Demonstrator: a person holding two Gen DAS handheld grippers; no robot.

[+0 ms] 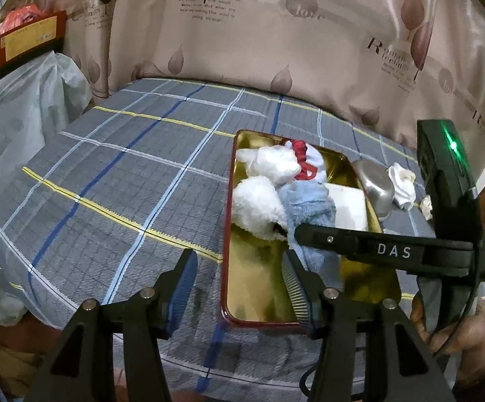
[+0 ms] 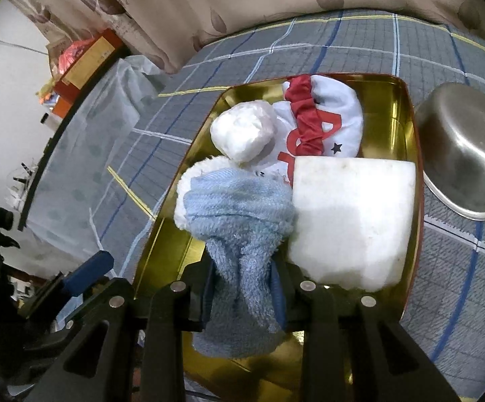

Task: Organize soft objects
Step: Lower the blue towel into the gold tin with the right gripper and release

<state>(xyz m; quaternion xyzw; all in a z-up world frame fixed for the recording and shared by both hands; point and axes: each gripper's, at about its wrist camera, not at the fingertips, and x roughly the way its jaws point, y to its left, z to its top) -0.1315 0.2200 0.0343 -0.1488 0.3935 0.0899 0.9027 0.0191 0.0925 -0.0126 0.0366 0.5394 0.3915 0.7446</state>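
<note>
On the grey checked bed sheet (image 1: 115,184) sits the gold rectangular metal tray (image 2: 162,234); at its 3 o'clock, a round steel bowl (image 2: 467,154). My right fingers (image 2: 242,288) clamp the light-blue terry cloth (image 2: 239,214) inside it. My left fingers (image 1: 239,281) gape, empty.

1. The tray (image 2: 406,114) is glossy gold metal.
2. The blue towel (image 2: 239,221) is rough terry cloth.
3. The bowl (image 2: 467,154) is dull brushed metal.
4. The bedsheet (image 1: 125,174) is matt woven cloth.
5. The curtain (image 1: 276,33) is satiny.
</note>
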